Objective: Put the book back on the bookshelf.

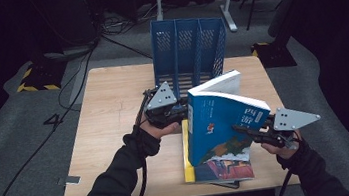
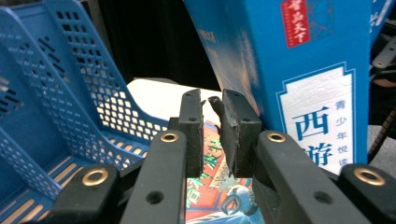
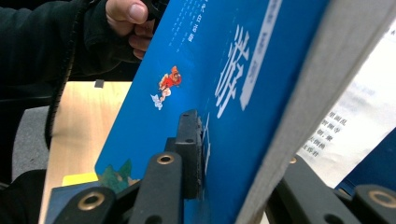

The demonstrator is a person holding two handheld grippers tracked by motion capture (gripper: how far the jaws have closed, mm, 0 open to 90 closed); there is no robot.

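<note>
The right gripper (image 1: 245, 130) pinches the blue book (image 1: 221, 127), lifted over the table (image 1: 110, 121), tilted, its long side running up toward the rack (image 1: 188, 51). The left gripper (image 2: 212, 128) is nearly closed, holding nothing

My left gripper (image 1: 180, 113) sits level at mid-table, jaws nearly together with nothing between them. My right gripper (image 1: 247, 132) points left, jaws clamped, wrist low at the table's near right edge.
</note>
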